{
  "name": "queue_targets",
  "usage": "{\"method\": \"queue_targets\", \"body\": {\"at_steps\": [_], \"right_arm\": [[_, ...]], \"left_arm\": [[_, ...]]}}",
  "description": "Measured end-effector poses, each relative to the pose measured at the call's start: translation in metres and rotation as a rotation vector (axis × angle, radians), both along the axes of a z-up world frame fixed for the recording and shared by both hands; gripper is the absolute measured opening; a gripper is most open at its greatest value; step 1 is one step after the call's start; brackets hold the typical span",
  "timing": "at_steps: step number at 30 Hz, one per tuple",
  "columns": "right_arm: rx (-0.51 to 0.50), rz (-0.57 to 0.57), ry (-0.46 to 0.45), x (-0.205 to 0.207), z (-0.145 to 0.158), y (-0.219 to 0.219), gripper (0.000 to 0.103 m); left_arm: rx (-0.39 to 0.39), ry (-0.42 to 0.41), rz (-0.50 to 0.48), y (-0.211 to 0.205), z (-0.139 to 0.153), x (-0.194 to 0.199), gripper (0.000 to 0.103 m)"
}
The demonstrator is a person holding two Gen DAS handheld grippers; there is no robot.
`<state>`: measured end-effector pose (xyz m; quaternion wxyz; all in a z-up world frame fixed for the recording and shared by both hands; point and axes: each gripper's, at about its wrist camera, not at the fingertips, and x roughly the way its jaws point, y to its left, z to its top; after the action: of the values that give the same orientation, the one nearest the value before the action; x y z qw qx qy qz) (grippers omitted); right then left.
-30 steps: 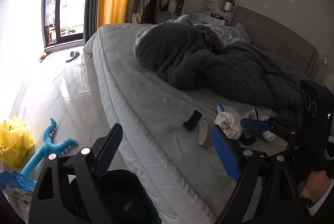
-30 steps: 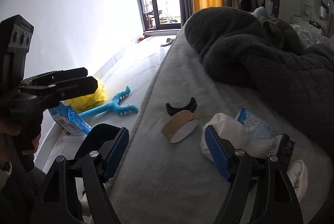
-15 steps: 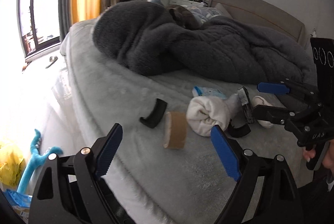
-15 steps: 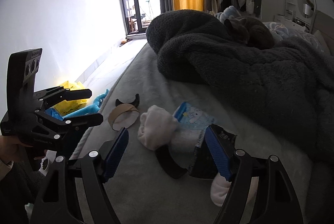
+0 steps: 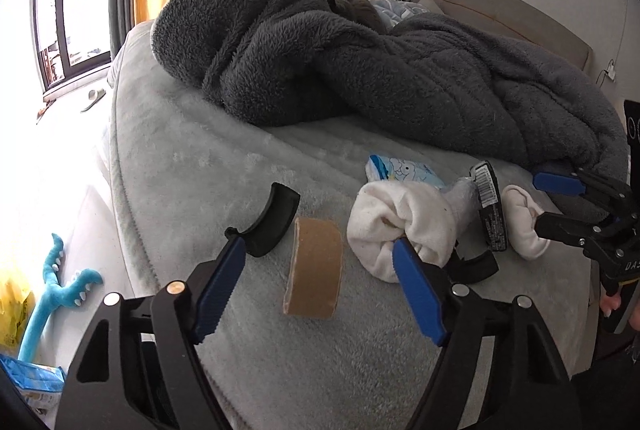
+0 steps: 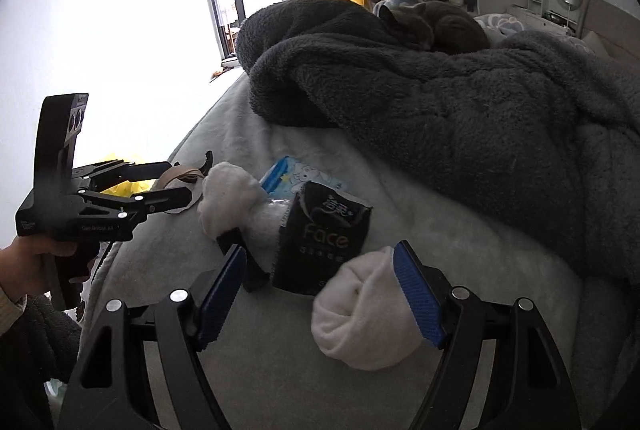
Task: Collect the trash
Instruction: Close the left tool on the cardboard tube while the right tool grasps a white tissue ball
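- Cardboard tape roll (image 5: 316, 268): standing on edge on the grey bed (image 5: 192, 153), near its left edge, between the spread blue pads of the left tongs (image 5: 320, 280).
- Left tongs: wide open, holding nothing.
- Black curved piece (image 5: 270, 220): just left of the roll.
- Black tissue packet (image 6: 322, 236): right of the roll, beyond the right tongs (image 6: 320, 296).
- Right tongs: wide open, empty; a rolled white sock (image 6: 360, 314) lies between the pads.
- Dark fleece blanket (image 5: 360, 69): heaped at the far side.

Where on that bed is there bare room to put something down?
Bare sheet lies between the cardboard roll and the grey blanket, and toward the window-side edge. It is crowded around the rolled sock, black packet and blue wrapper.
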<state>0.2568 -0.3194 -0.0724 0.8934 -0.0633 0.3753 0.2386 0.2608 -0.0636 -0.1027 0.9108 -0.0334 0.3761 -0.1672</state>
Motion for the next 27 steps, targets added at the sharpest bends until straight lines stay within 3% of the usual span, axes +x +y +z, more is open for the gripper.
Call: {"method": "queue_targets", "body": {"at_steps": [9,17,27], "right_arm": [[0.011,-0.02,0.014,-0.003,-0.004,-0.019,0.077],[0.02,-0.036,0.024,-0.004,-0.007,-0.03,0.077],[0.055,-0.035,0.075,0.003,-0.016,-0.033,0.077]], "left_arm": [[0.014,-0.026,0.049,-0.006,0.002,0.003,0.062],[0.11,-0.047,0.076,-0.014,0.0,0.0,0.047],[0.064,-0.018,0.083,-0.005,0.002,0.0,0.027]]}}
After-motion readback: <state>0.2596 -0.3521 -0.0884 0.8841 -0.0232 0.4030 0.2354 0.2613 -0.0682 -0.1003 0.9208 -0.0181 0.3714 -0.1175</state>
